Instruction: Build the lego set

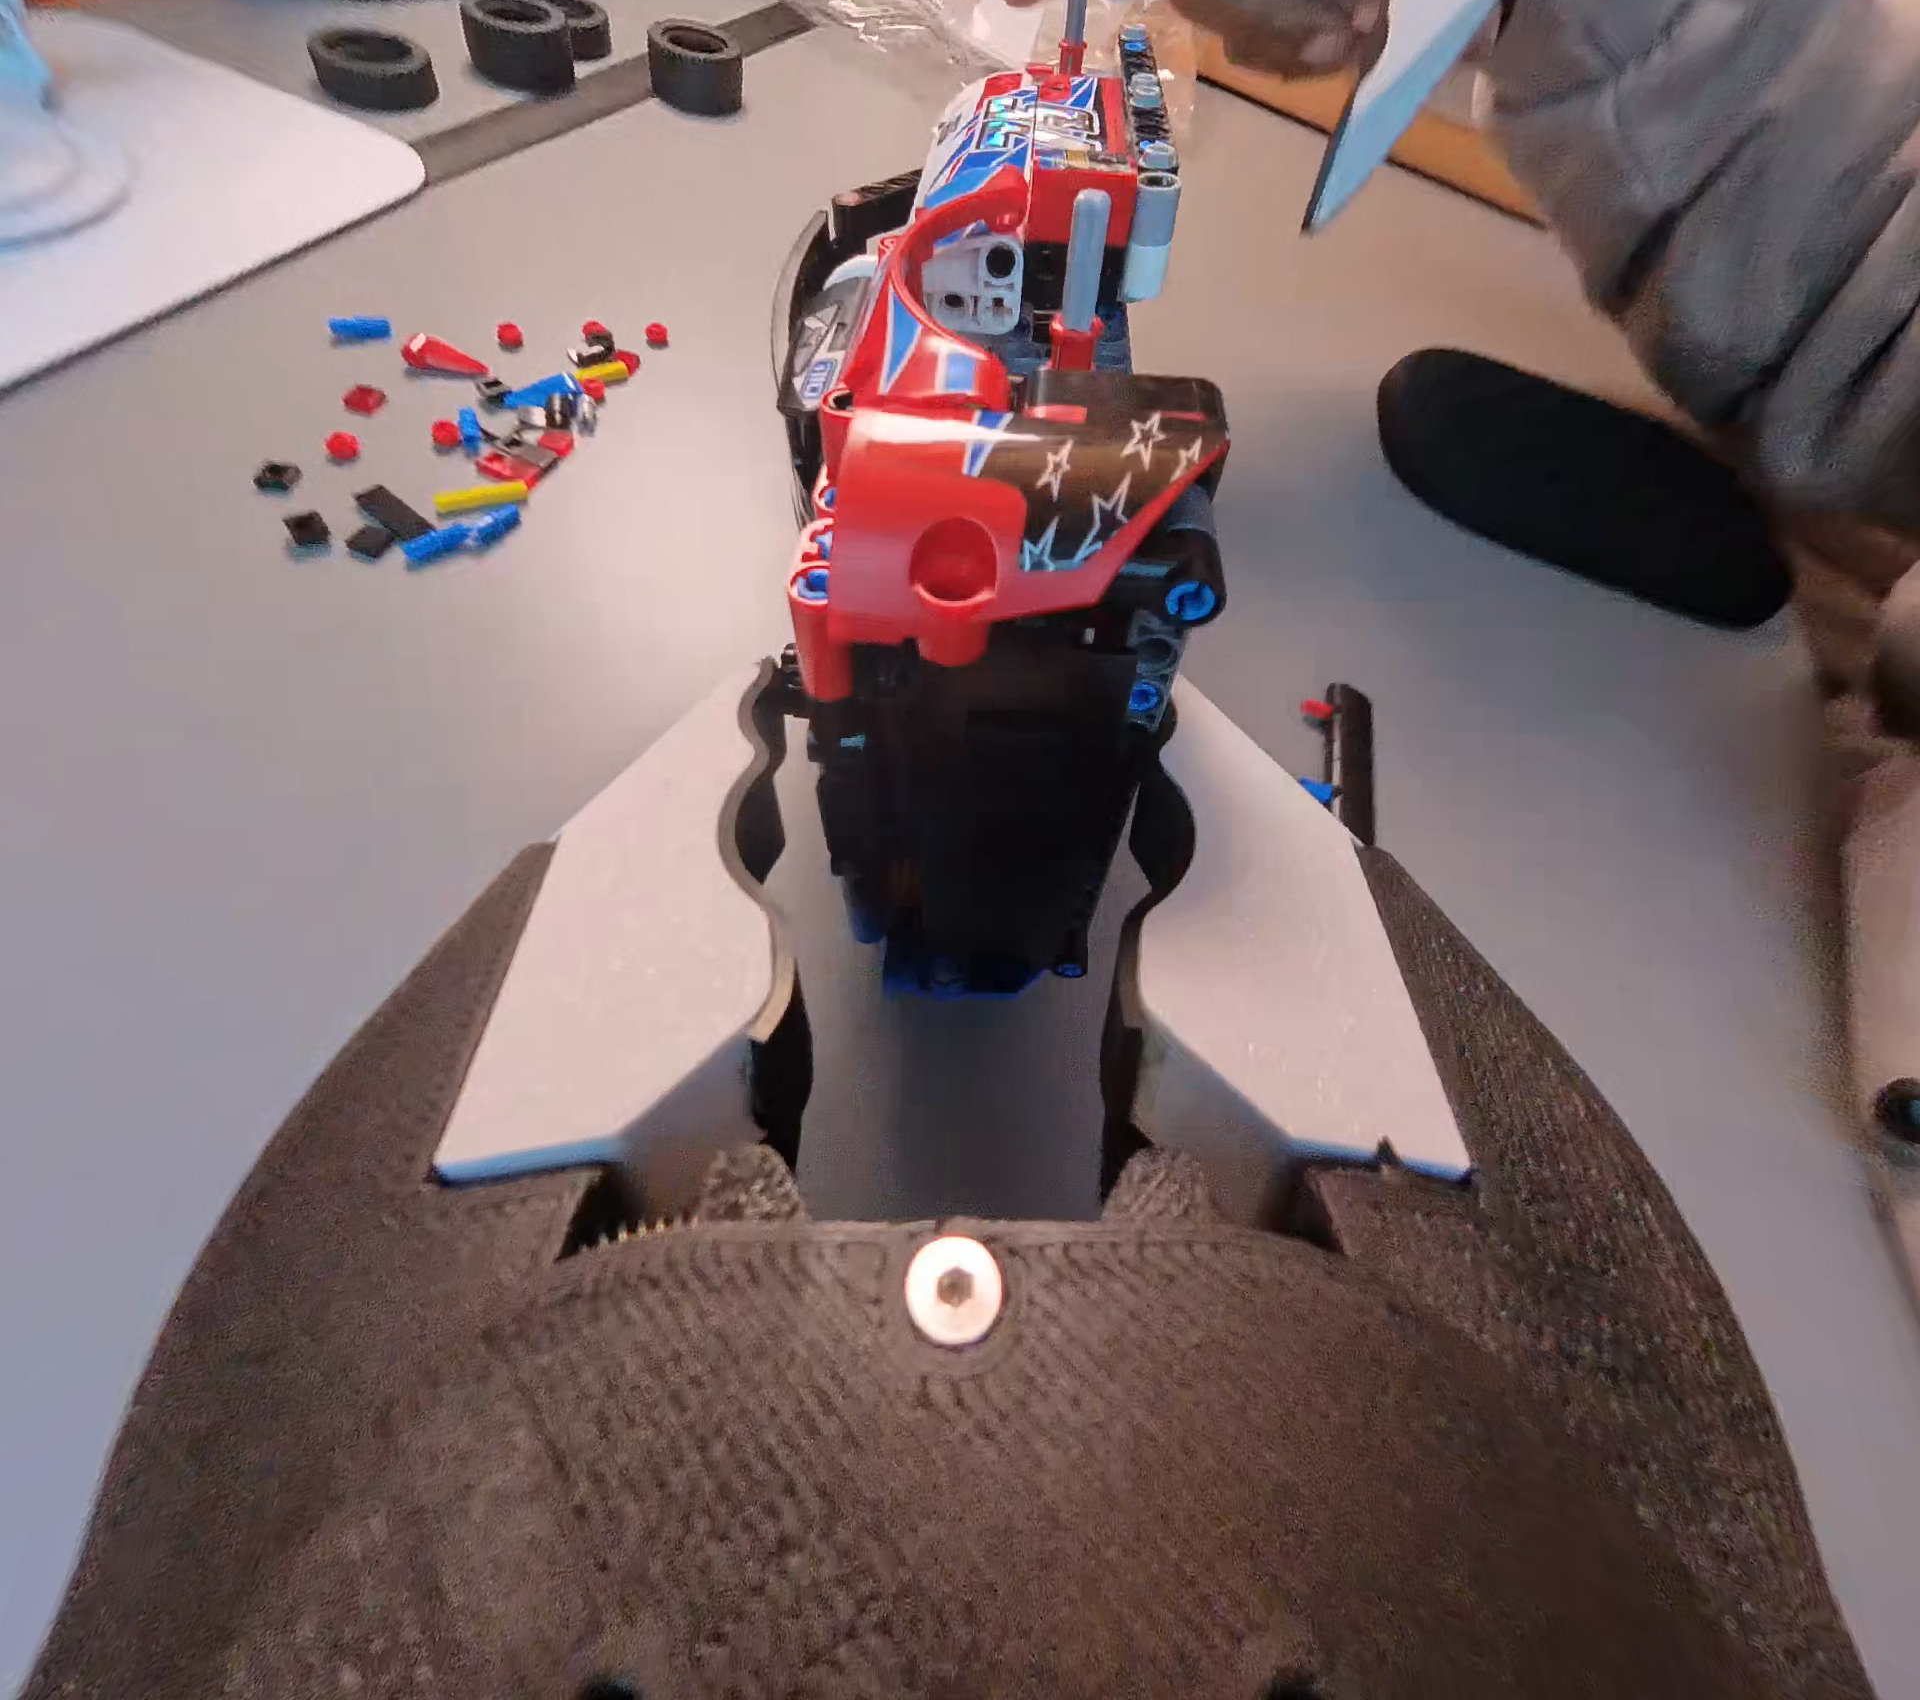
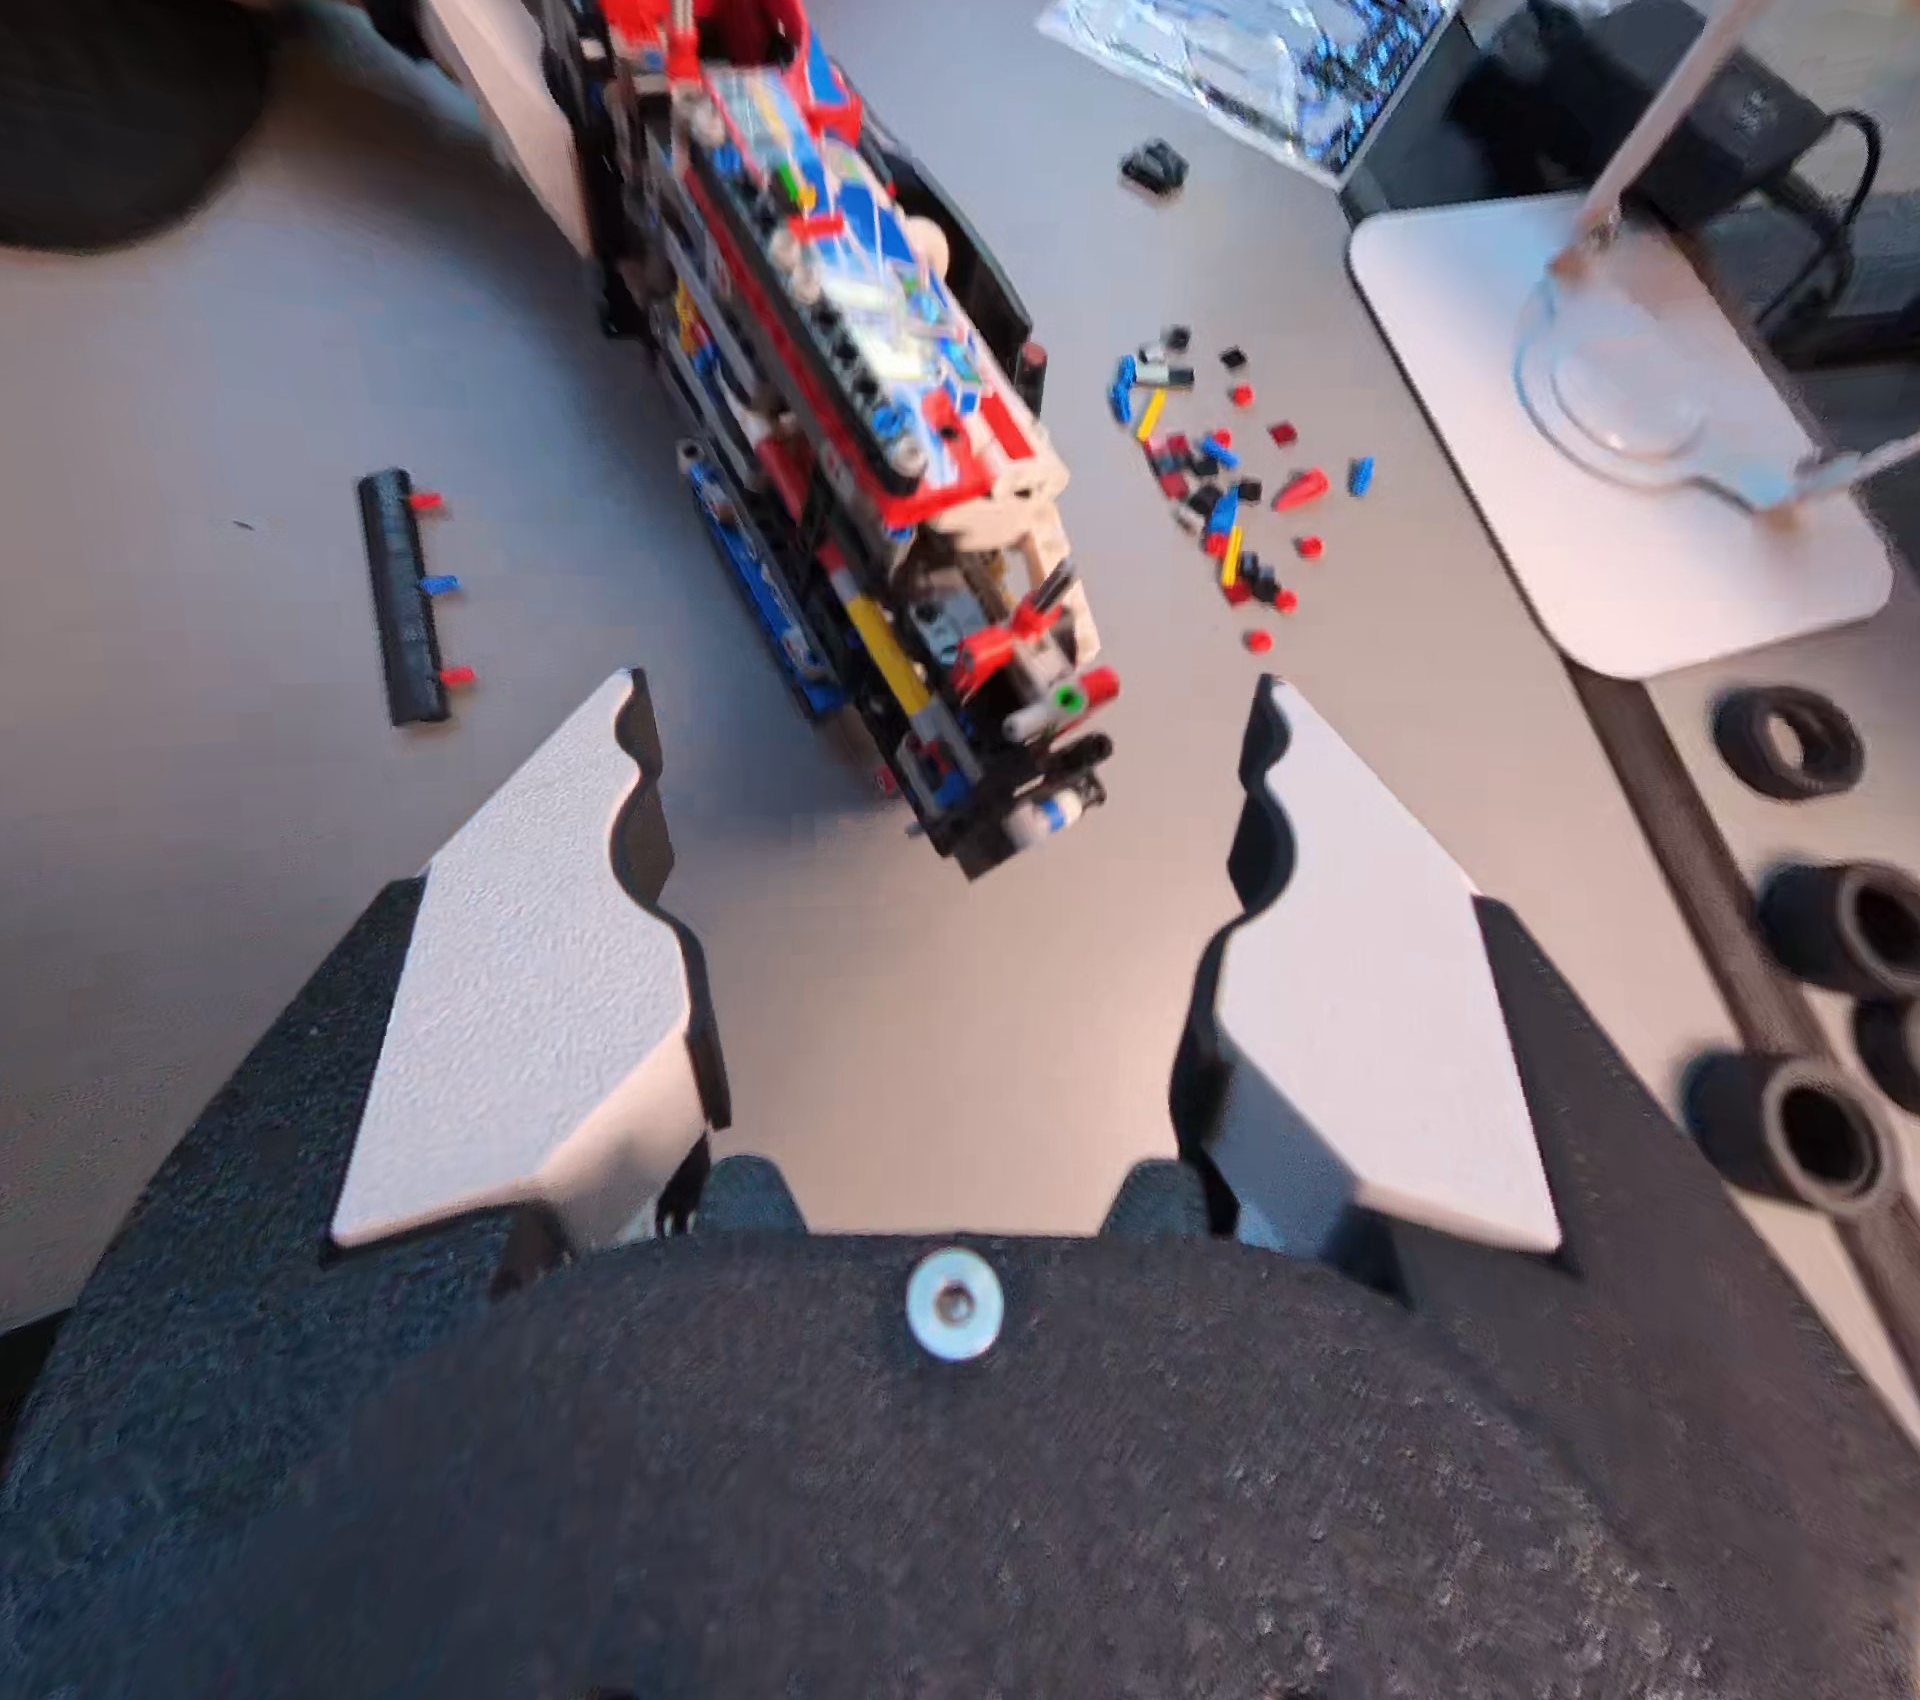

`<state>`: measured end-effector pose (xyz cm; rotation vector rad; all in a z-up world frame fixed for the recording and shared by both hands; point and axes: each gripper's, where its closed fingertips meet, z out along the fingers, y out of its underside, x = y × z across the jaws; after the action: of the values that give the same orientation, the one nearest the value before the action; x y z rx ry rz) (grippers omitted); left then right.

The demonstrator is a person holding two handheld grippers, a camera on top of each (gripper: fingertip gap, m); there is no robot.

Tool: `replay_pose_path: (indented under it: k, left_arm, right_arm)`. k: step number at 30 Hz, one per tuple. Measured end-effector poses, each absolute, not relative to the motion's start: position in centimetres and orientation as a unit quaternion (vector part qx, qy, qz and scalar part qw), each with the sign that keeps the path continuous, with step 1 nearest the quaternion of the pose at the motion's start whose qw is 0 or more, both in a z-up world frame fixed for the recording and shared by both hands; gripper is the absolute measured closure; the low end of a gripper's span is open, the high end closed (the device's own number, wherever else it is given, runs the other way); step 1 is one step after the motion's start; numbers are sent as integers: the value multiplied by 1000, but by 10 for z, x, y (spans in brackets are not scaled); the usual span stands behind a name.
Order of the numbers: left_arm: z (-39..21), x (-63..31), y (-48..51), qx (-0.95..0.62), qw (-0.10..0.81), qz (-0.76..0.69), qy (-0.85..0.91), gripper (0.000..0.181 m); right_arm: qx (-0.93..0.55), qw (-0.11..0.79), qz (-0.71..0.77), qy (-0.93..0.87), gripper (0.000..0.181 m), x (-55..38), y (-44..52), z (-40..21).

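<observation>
Both grippers have textured black bodies, 1 silver screw (image 1: 953,1289), and white fingers (image 2: 540,975) edged black.

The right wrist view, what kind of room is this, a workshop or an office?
Probably an office desk: a smooth grey tabletop, a white flat monitor stand base, and black power adapters with cables behind it.

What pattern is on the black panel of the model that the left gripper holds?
White and light-blue outlined stars on the black panel, next to red bodywork. Clearest in the left wrist view.

Bright warm light, motion blur, fisheye edges
</observation>
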<state>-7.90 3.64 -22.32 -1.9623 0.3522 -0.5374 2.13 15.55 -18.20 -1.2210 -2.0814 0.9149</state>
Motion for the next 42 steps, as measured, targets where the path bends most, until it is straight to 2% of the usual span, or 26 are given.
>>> replay_pose_path:
  k: [6,9,13,18,25,30,33,37,42]
  left_arm:
    - [-233,-70,39,-821,425,-379,-23,115]
    - [-233,-63,40,-814,394,-421,-71,115]
    - [-232,-47,42,-806,372,-451,-97,115]
    - [-226,-33,34,-796,368,-472,-87,107]
    - [-219,-60,14,-808,432,-397,-48,104]
    - [-210,-62,20,-821,470,-324,18,113]
    - [-202,-55,26,-803,466,-372,11,138]
    - [-204,-58,36,-775,453,-438,-51,140]
    - [-212,-76,42,-704,427,-541,-174,140]
  right_arm:
    - [-593,270,357,-669,80,36,177,-248]
    - [-623,238,375,-644,96,36,176,-261]
    - [-639,225,386,-626,133,35,186,-263]
    - [-646,187,401,-623,152,31,192,-262]
    - [-652,134,381,-642,153,25,196,-263]
    - [-688,27,347,-636,153,33,193,-268]
    - [-687,-17,316,-654,153,40,194,-269]
    - [-692,-21,291,-661,153,41,204,-265]
    - [-688,36,333,-643,149,33,210,-258]
